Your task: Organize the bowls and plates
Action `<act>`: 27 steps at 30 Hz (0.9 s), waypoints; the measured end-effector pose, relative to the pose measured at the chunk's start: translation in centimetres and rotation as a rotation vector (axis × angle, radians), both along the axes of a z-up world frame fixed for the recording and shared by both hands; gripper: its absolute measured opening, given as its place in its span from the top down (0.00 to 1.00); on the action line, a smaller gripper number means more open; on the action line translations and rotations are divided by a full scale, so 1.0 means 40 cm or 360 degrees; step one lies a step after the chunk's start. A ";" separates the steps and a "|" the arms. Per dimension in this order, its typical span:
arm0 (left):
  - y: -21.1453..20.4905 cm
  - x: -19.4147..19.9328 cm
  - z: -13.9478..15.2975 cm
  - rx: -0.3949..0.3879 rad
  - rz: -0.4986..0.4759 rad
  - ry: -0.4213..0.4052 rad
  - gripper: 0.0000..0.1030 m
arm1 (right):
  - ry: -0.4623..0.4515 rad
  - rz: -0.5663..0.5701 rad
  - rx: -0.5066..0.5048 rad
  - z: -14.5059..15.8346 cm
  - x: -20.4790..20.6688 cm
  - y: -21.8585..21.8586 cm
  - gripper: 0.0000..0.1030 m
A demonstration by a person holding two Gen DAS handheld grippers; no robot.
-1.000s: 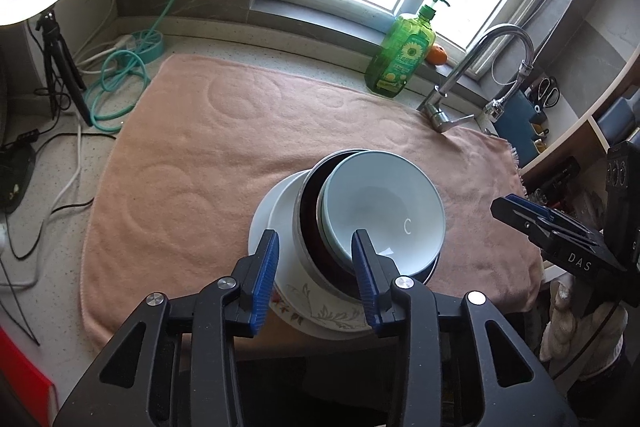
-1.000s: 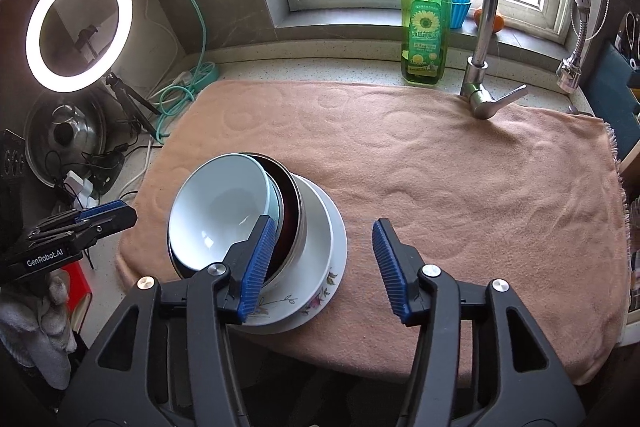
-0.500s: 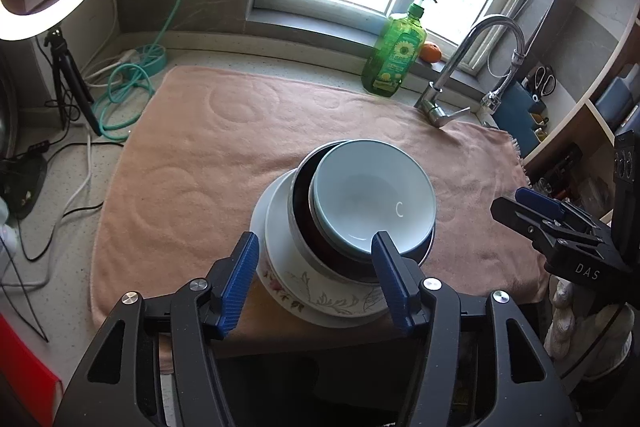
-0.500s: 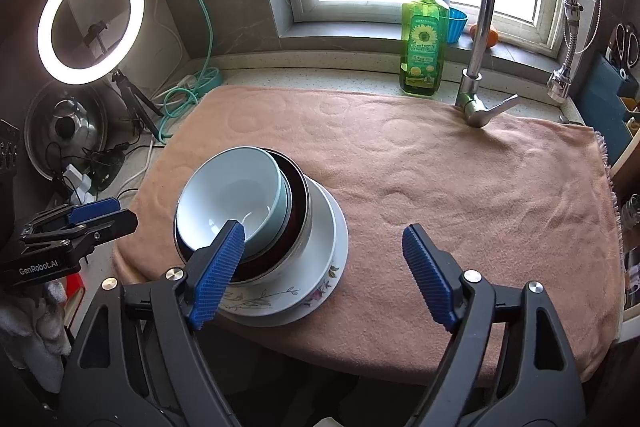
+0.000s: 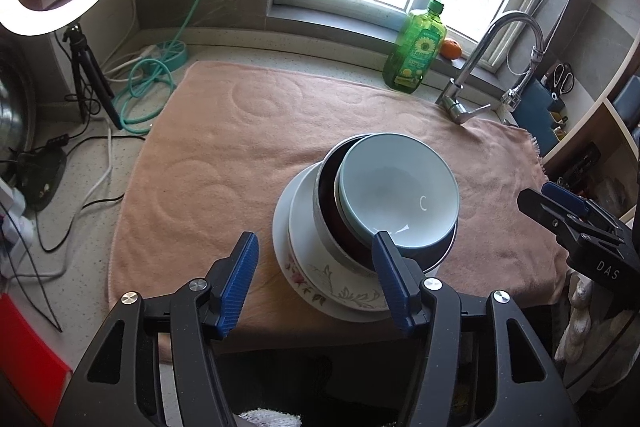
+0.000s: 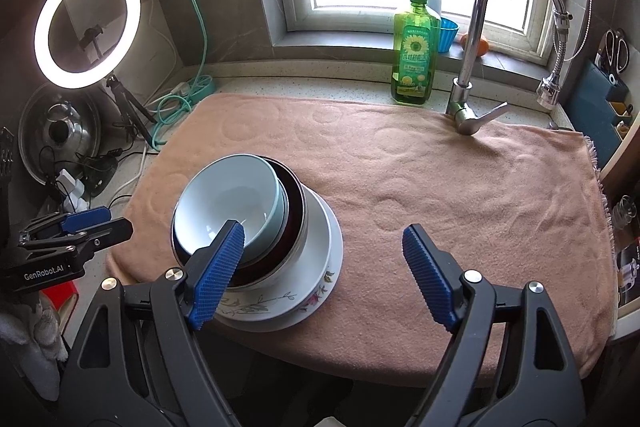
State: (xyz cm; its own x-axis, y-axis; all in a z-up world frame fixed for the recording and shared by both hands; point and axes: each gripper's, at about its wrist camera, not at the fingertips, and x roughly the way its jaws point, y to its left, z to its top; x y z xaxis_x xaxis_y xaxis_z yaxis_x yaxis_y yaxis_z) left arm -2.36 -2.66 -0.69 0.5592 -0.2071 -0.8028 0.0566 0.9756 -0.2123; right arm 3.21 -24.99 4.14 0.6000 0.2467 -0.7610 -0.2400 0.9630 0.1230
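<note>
Nearest the left wrist lens, left gripper (image 5: pixel 314 281), blue pads spread wide, nothing between them, hovering short of the stack. Left pad at 7 o'clock of the dishes, right pad overlapping the near rim of the bowls in this view; contact cannot be told. In the right wrist view, right gripper (image 6: pixel 320 273) likewise spread wide and empty, its left pad in front of the stack's near edge, its right pad over bare towel at 5 o'clock.

Just beyond the pads, the stack itself: floral plate (image 5: pixel 340 293) at the bottom, flat on the pink towel (image 5: pixel 224 163), near the towel's front edge. On it a plain white plate (image 5: pixel 302 215), then a dark bowl (image 5: pixel 329 203) with a metal-looking outer wall, then a pale blue bowl (image 5: pixel 396 195) nested inside, shifted toward 3 o'clock in the left view, toward 9 o'clock in the right view (image 6: pixel 228 203).

At 3 o'clock in the left view, the other gripper's closed-looking tip, well apart from the dishes.

Farther back, towel bare up to its far edge. At 1 o'clock, chrome faucet (image 5: pixel 480 67) with its base at the towel's far corner; beside it at 12 to 1 o'clock, green soap bottle (image 5: pixel 416 51) upright on the counter below the window sill. At 10 o'clock, lit ring light (image 6: pixel 86 25) on a small tripod, cables and a teal hose coiled beneath.
</note>
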 end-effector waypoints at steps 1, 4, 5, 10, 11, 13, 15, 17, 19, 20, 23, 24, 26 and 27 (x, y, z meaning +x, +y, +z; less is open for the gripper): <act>0.000 0.000 0.000 0.0003 0.0002 0.0000 0.43 | 0.0000 0.0001 0.0000 0.001 0.001 0.001 0.19; 0.002 0.002 0.004 -0.0020 0.0005 0.0004 0.43 | -0.0005 0.0001 -0.0004 0.004 0.003 0.006 0.19; 0.002 0.003 0.005 -0.0016 0.0003 0.0001 0.43 | -0.0009 0.0000 -0.0007 0.004 0.004 0.007 0.19; -0.003 0.004 0.010 -0.0011 -0.0011 -0.0006 0.43 | -0.0011 0.0002 -0.0007 0.005 0.004 0.011 0.19; -0.003 0.005 0.009 -0.0010 -0.0013 -0.0007 0.43 | -0.0011 0.0001 -0.0007 0.005 0.003 0.010 0.19; -0.004 0.005 0.009 -0.0013 -0.0015 -0.0007 0.43 | -0.0007 -0.0005 -0.0007 0.004 0.004 0.011 0.19; -0.006 0.006 0.010 -0.0011 -0.0020 -0.0008 0.43 | -0.0003 -0.0007 -0.0005 0.003 0.004 0.010 0.19; -0.006 0.006 0.009 -0.0010 -0.0022 -0.0006 0.43 | 0.0002 -0.0008 -0.0003 0.002 0.004 0.009 0.19; -0.007 0.006 0.009 -0.0009 -0.0025 -0.0002 0.43 | 0.0002 -0.0006 -0.0004 0.002 0.005 0.008 0.19; -0.007 0.006 0.010 -0.0012 -0.0027 0.0000 0.43 | 0.0000 -0.0007 -0.0004 0.002 0.005 0.008 0.19; -0.008 0.008 0.010 -0.0008 -0.0031 -0.0003 0.43 | 0.0007 -0.0007 0.0002 0.001 0.006 0.008 0.19; -0.008 0.008 0.011 -0.0010 -0.0029 -0.0006 0.43 | 0.0009 -0.0008 0.0001 0.000 0.005 0.008 0.19; -0.009 0.009 0.012 -0.0013 -0.0033 -0.0008 0.43 | 0.0005 -0.0008 0.0003 0.001 0.004 0.007 0.19; -0.009 0.009 0.013 -0.0011 -0.0029 -0.0013 0.43 | 0.0005 -0.0006 0.0002 0.001 0.005 0.007 0.19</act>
State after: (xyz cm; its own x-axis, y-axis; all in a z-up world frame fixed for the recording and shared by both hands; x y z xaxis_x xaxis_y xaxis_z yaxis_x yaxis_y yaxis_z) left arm -2.01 -3.00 -0.18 0.5617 -0.2231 -0.7967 0.0764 0.9728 -0.2186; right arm 3.41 -24.70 4.18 0.5984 0.2455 -0.7627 -0.2360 0.9637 0.1251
